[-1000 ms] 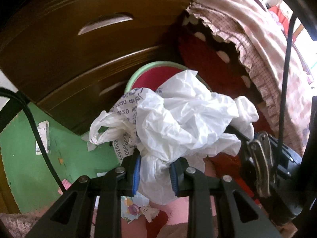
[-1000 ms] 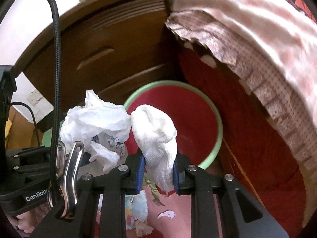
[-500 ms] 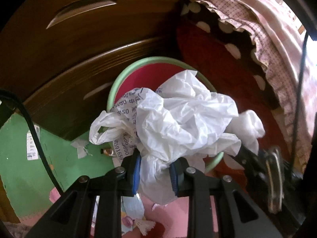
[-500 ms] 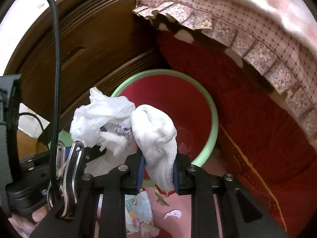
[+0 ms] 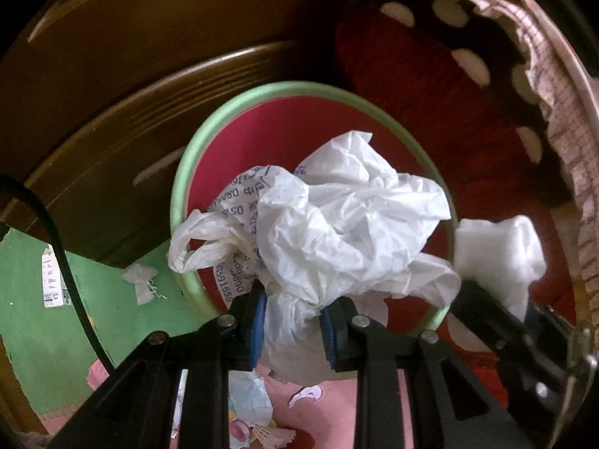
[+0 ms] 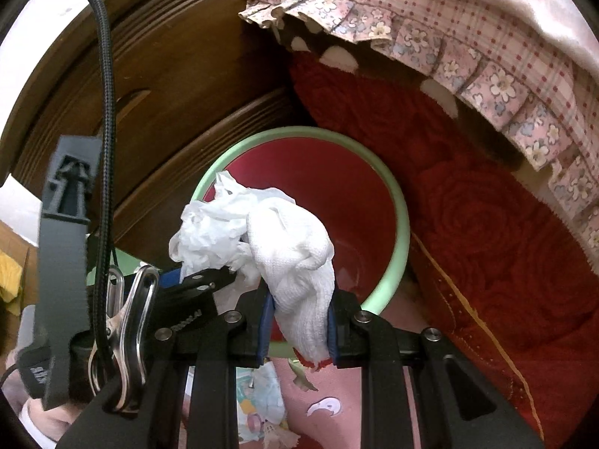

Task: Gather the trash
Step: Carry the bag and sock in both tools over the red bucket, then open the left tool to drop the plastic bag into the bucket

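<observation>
Trash filled both grippers: the left gripper pinched a crumpled plastic bag, the right gripper a soft white cloth wad, both light and squashy, best held by their bunched tails. Beyond, at twelve o'clock, the green-rimmed bin gaped unobstructed, a wooden dresser behind it.

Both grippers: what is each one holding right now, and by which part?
The left gripper pinches the crumpled white plastic bag by its lower bunched end. The right gripper clamps the white cloth wad near its lower end.
</observation>
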Tool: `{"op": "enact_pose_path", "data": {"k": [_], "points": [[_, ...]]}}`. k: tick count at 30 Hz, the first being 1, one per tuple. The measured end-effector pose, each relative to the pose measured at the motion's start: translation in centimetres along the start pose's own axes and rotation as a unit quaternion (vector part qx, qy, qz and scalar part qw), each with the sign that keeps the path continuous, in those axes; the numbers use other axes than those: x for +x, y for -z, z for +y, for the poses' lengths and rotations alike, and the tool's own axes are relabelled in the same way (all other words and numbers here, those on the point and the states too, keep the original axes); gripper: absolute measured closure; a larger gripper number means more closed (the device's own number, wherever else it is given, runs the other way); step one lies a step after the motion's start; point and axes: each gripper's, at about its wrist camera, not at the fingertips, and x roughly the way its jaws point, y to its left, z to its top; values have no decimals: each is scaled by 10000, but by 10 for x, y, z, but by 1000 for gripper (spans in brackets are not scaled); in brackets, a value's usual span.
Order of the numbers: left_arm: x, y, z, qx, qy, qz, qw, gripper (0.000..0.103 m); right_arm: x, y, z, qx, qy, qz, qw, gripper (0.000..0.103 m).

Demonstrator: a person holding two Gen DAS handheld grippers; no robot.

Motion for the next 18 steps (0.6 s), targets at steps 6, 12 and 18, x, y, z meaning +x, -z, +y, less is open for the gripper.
{"op": "enact_pose_path", "data": {"k": [6, 12, 18], "points": [[10, 0, -1, 47, -86, 44, 9999, 77, 5, -1, -1, -9, 9, 37, 10000, 79], [19, -2, -6, 15, -150, 123, 9998, 77, 6, -2, -1, -18, 32, 35, 10000, 79], [25, -6, -9, 26, -218, 172, 9996, 77, 7, -6, -4, 35, 46, 53, 10000, 79]]}}
